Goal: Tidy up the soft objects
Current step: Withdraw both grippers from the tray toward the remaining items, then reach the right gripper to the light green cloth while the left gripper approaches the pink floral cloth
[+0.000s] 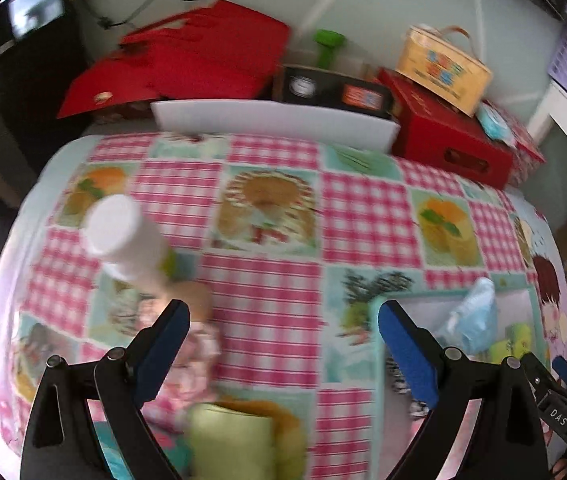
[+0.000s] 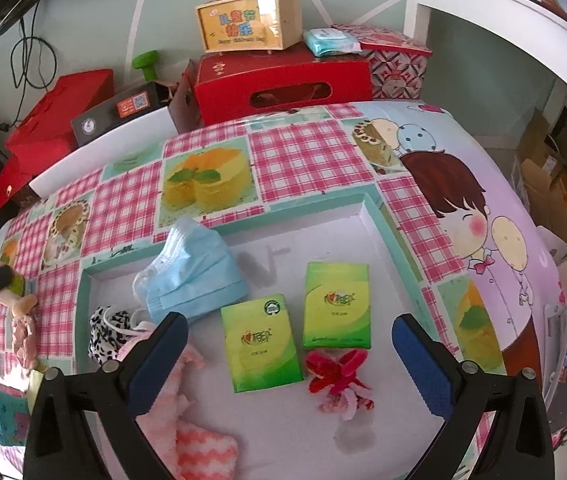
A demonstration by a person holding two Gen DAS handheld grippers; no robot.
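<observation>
My right tongs (image 2: 287, 356) hang released over the white tray (image 2: 363, 216), where a crumpled blue face mask (image 2: 195, 276) lies ahead-left and two green tissue packs (image 2: 261, 348) between the fingers, while my left tongs (image 1: 283, 344) gape above the table (image 1: 267, 280).

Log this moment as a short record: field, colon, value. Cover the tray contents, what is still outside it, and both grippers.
tray: shallow teal-rimmed tray on the patterned tablecloth
in tray: blue face mask, two green tissue packs, red and pink hair bow, pink striped cloth, black-and-white spotted fabric
outside tray: small doll lying left of it, white bottle
left gripper: open, empty
right gripper: open, empty, over the tray
blur: left wrist view is smeared
</observation>
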